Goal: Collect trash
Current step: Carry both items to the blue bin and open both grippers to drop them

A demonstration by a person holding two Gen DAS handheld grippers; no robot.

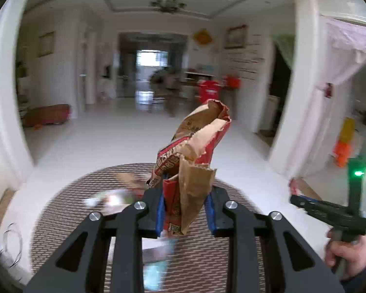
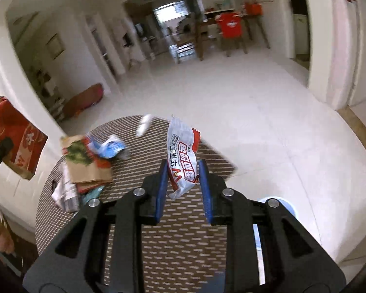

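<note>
The left gripper (image 1: 185, 210) is clamped on a crumpled brown-and-red paper bag (image 1: 195, 156), which stands up from between the blue pads in the centre of the left wrist view, lifted above the round woven brown-and-white table (image 1: 231, 256). At the lower right of that view a person's hand (image 1: 346, 254) holds the other tool.

The right gripper (image 2: 183, 190) is closed on a white-and-red plastic snack wrapper (image 2: 183, 156), held clear of the table top (image 2: 183, 244) in mid-frame. Left of it on the table lies a heap of trash: a flat brown paper bag (image 2: 90, 168), a blue-and-white wrapper (image 2: 109, 146) and a small white scrap (image 2: 144, 124) further back.
</note>
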